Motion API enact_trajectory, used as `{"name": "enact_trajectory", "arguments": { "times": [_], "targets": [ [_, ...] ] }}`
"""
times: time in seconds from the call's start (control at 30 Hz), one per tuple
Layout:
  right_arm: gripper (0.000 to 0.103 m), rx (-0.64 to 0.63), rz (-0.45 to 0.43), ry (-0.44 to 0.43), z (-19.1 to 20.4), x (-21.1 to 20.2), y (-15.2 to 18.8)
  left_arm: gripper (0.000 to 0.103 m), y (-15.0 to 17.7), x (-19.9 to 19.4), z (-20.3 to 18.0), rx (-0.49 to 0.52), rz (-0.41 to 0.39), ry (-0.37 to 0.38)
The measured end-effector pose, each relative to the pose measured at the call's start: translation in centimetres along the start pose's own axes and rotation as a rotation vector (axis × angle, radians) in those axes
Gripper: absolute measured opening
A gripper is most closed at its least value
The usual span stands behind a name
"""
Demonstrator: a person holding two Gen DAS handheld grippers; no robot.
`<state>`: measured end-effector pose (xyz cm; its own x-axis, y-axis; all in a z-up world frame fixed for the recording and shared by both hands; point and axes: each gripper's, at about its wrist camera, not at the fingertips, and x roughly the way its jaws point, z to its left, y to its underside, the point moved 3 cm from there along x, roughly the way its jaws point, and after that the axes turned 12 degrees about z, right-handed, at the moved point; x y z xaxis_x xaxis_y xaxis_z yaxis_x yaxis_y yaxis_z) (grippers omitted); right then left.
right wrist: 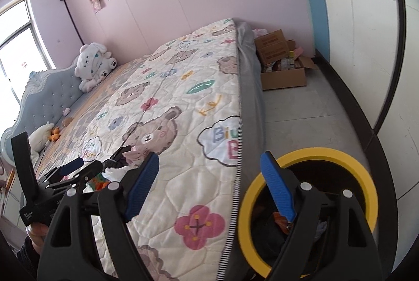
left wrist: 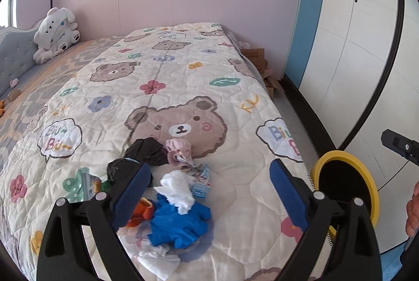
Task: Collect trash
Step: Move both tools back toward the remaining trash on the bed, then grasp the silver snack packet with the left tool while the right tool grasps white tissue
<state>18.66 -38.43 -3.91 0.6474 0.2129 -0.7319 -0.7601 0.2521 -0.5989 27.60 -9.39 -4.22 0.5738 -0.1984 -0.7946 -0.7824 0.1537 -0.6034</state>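
A pile of trash lies on the bear-print quilt (left wrist: 183, 77): a white tissue (left wrist: 178, 189), a blue glove (left wrist: 180, 220), a black bag (left wrist: 141, 155), a pink wrapper (left wrist: 179, 150), an orange scrap (left wrist: 142, 210) and a foil packet (left wrist: 90, 185). My left gripper (left wrist: 209, 184) is open and empty just above the tissue and glove. A yellow-rimmed bin (left wrist: 348, 189) stands on the floor beside the bed; it also shows in the right wrist view (right wrist: 314, 202) with trash inside. My right gripper (right wrist: 209, 181) is open and empty over the bed edge. The left gripper (right wrist: 78, 168) shows at the left there.
A white plush toy (left wrist: 56, 32) sits by the blue headboard (right wrist: 49, 103). Cardboard boxes (right wrist: 282, 63) stand on the floor past the bed's foot. A white wall (right wrist: 366, 19) runs along the right.
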Motion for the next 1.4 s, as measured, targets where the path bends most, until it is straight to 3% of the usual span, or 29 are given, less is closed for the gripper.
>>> {"name": "enact_trajectory", "arguments": {
  "times": [0.73,1.13,1.4],
  "targets": [
    [0.077,-0.208,0.13,-0.076,12.4,8.3,1.3,0.089,3.0,1.0,13.0,-0.163,0.052,-0.145],
    [0.077,-0.318,0.215,-0.143,17.6,14.0,2.8,0.089,4.5,2.7,16.3,-0.215,0.083,-0.14],
    [0.076,-0.348,0.256,-0.139,19.2,17.4,2.7,0.089,4.8,4.3,17.5,-0.236,0.104,-0.129]
  ]
}}
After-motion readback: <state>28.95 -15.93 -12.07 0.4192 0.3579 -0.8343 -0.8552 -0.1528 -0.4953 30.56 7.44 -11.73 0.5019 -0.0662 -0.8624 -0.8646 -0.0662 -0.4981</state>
